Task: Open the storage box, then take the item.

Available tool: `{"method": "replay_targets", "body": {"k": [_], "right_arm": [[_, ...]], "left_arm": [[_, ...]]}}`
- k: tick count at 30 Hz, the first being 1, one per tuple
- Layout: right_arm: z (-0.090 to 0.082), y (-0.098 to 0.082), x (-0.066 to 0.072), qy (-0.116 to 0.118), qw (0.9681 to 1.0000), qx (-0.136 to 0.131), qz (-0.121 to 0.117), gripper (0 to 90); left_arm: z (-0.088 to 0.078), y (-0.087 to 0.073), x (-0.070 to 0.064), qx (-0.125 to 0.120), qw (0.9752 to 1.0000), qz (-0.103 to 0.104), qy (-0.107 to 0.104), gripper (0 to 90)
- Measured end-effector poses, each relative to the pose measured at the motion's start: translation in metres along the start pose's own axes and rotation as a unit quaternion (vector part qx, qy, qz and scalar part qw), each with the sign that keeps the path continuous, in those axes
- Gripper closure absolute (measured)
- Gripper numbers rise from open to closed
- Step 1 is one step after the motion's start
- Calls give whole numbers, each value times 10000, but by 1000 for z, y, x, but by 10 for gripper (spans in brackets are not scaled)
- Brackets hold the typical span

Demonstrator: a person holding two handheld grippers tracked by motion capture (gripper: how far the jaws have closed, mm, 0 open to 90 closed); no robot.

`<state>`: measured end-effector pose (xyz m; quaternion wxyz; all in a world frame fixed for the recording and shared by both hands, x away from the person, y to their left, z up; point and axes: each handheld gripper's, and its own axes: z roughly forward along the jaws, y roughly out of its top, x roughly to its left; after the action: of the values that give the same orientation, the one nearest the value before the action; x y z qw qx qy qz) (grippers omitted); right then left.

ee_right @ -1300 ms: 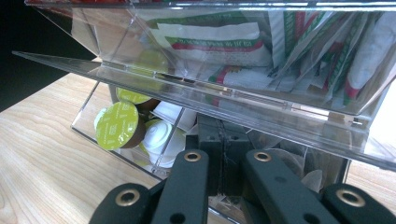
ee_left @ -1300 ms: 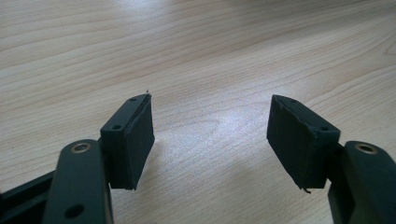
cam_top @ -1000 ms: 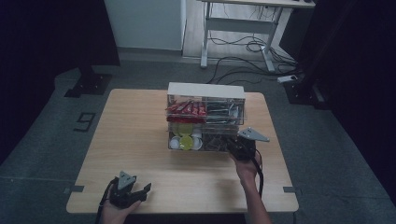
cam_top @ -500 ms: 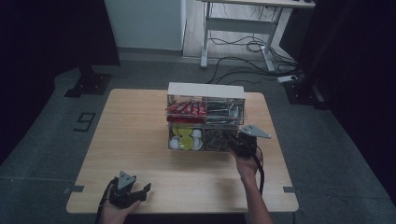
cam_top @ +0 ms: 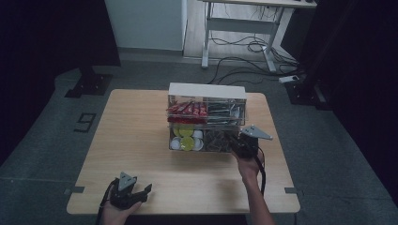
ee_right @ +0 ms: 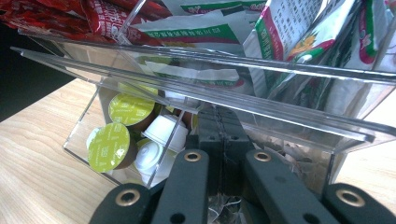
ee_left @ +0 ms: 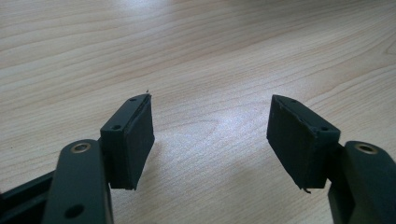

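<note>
A clear two-tier acrylic organizer [cam_top: 206, 92] stands on the wooden table [cam_top: 136, 131], right of its centre. My right gripper [cam_top: 238, 144] reaches into its lower right compartment, among brownish packets [cam_top: 217, 139]. In the right gripper view the jaws [ee_right: 220, 122] are pressed together under the clear shelf [ee_right: 261, 109], and I see nothing between the pads. Green-lidded and white capsules [ee_right: 112, 145] fill the lower left compartment. My left gripper [cam_top: 141, 191] rests near the table's front left edge. Its jaws [ee_left: 210, 126] stand wide apart over bare wood with nothing between them.
The upper tier holds red sachets [cam_top: 187, 109] on the left and green-and-white packets [ee_right: 289, 32] on the right. A desk frame [cam_top: 239, 28] and loose cables [cam_top: 244, 61] lie on the floor beyond the table. The room around it is dark.
</note>
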<state>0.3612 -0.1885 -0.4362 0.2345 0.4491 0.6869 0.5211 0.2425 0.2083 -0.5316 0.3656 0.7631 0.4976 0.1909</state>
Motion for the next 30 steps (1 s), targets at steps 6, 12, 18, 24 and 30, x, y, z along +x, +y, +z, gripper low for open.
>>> {"method": "replay_targets", "body": {"k": [6,12,18,24,30], "right_arm": [[-2,-1,-1,27,10000,-41,-37,888],[-1,1,0,49,9999,-14,-106,888],[-2,3,3,50,9997,13,-226,888],[-1,5,6,59,9996,34,-290,888],[0,6,7,73,9995,71,-315,888]], "left_arm": [[-6,8,-9,-113,9998,139,13,316],[-4,18,-11,-185,9997,155,26,316],[-1,30,-15,-310,9993,193,38,318],[2,43,-18,-412,9989,216,6,318],[6,55,-21,-516,9983,258,8,318]]}}
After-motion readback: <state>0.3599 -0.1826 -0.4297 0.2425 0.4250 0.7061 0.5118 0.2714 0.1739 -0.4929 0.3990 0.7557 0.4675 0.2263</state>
